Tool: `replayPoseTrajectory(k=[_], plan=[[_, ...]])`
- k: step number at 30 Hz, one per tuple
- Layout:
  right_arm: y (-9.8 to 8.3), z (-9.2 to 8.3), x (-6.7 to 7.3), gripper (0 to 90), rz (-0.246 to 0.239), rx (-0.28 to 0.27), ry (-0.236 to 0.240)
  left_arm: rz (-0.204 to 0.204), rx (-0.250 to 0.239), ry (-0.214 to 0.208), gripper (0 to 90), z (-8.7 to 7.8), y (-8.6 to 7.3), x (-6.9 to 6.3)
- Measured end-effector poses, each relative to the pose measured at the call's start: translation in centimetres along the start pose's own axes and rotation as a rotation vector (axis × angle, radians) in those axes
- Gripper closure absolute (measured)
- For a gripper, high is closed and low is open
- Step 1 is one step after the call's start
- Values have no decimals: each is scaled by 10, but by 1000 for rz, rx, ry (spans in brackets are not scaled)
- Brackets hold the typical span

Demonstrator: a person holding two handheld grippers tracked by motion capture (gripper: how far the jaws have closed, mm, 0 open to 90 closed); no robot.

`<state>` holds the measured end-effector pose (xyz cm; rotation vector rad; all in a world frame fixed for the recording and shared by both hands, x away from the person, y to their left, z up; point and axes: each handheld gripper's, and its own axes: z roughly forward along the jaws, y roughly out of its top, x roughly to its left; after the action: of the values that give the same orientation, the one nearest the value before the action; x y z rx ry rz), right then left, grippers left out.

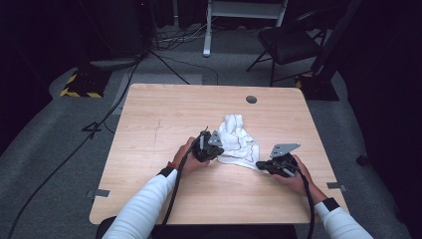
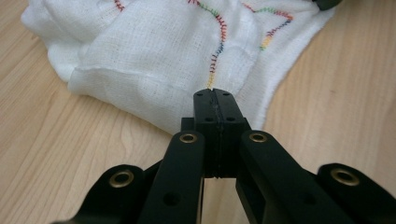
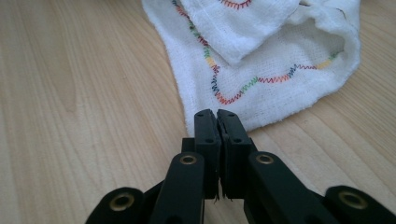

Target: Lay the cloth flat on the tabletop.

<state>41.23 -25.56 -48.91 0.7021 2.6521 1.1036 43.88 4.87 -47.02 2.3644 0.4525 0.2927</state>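
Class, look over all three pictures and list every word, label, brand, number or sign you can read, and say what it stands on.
None: no readable text anywhere.
The white cloth carries only multicoloured zigzag stitching, no letters.
The black left tongs and right tongs bear no marking.
The black-and-yellow hazard stripes on the floor are a pattern, not writing.

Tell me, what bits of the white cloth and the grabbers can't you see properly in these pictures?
- Cloth: in the left gripper view its top is cut off by the picture edge; same in the right gripper view.
- Left gripper: whether cloth is pinched between its shut fingers, their own tips hide.
- Right gripper: same doubt; the cloth edge lies right at its tips.
- High view: stitching too small to make out.
- Table: near edge partly hidden by sleeves.
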Motion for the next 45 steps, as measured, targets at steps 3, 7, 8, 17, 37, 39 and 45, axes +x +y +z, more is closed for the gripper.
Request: replayPoseTrajectory(k=[3, 7, 8, 17, 37, 39, 45], plan=[[-1, -4, 3, 879, 0, -6, 7, 15, 16, -8, 897, -6, -6, -7], [-3, -7, 3, 880, -1, 2, 8, 38, 46, -17, 897, -7, -15, -17], [-4, -7, 2, 880, 0, 2, 4, 39, 46, -18, 896, -7, -16, -19], [-8, -7, -1, 876, 2, 12, 4, 73, 15, -2, 646, 2, 2, -45], [-8, -6, 0, 871, -8, 18, 4, -9, 38, 3, 708, 43, 26, -34], [-8, -6, 0, 871, -10, 21, -1, 22, 40, 15, 810, 39, 25, -33], [-8, -9, -1, 878, -17, 15, -24, 47, 25, 14, 861, 16, 21, -26]])
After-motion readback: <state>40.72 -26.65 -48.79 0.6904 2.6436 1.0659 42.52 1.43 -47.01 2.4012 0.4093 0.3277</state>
